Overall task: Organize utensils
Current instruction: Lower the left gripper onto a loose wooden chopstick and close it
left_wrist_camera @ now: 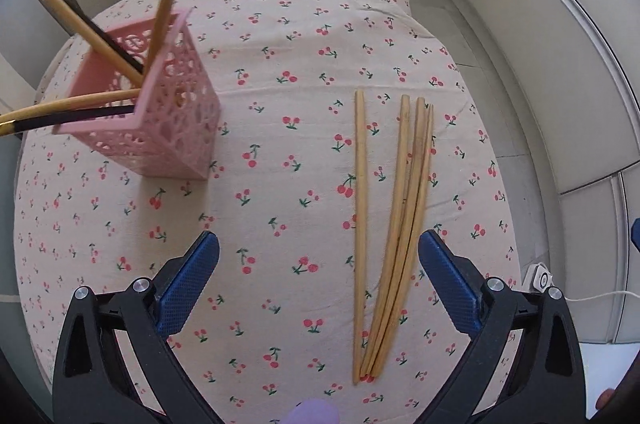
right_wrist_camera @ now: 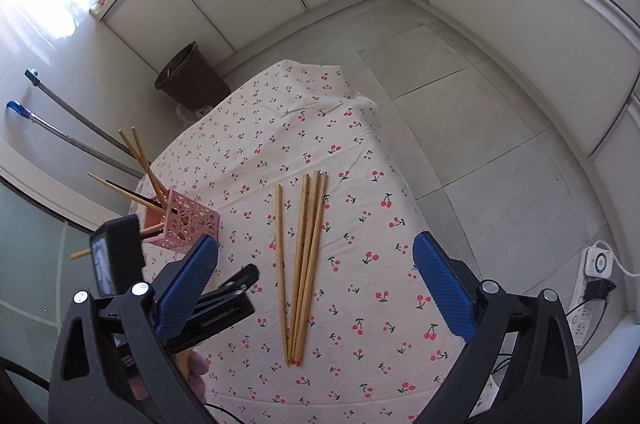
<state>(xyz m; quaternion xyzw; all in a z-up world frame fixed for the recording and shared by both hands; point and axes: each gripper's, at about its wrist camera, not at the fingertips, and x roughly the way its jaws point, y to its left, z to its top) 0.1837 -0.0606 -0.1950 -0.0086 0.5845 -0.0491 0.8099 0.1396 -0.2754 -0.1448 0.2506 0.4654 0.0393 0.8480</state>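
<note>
Both tongs stood wide open with nothing between the blue pads. The left tongs (left_wrist_camera: 319,266) pointed steeply down at the bench (left_wrist_camera: 280,36), which was covered in a cherry-print cloth. The right tongs (right_wrist_camera: 316,270) hung over the near end of the same bench, angled less steeply.

Four loose wooden chopsticks (left_wrist_camera: 394,236) lay flat on the cloth: one on its own to the left, three bunched just beside it, all converging at the near tips (seen from the left wrist view, the bunch sat close to the right pad, not touching it). From the right wrist view the same chopsticks (right_wrist_camera: 302,264) lay between the two pads, lower down on the cloth.

A pink perforated holder (left_wrist_camera: 168,120) stood upright at the left of the bench, well apart from the loose sticks. It already held several chopsticks, light wood and dark ones, leaning out over its rim.

In the right wrist view the left tongs showed as a black body with a small screen at the lower left, a person's fingers (right_wrist_camera: 196,364) under it. A dark bin (right_wrist_camera: 192,76) stood on the tiled floor beyond the bench, a power strip (right_wrist_camera: 592,288) on the floor to the right.
</note>
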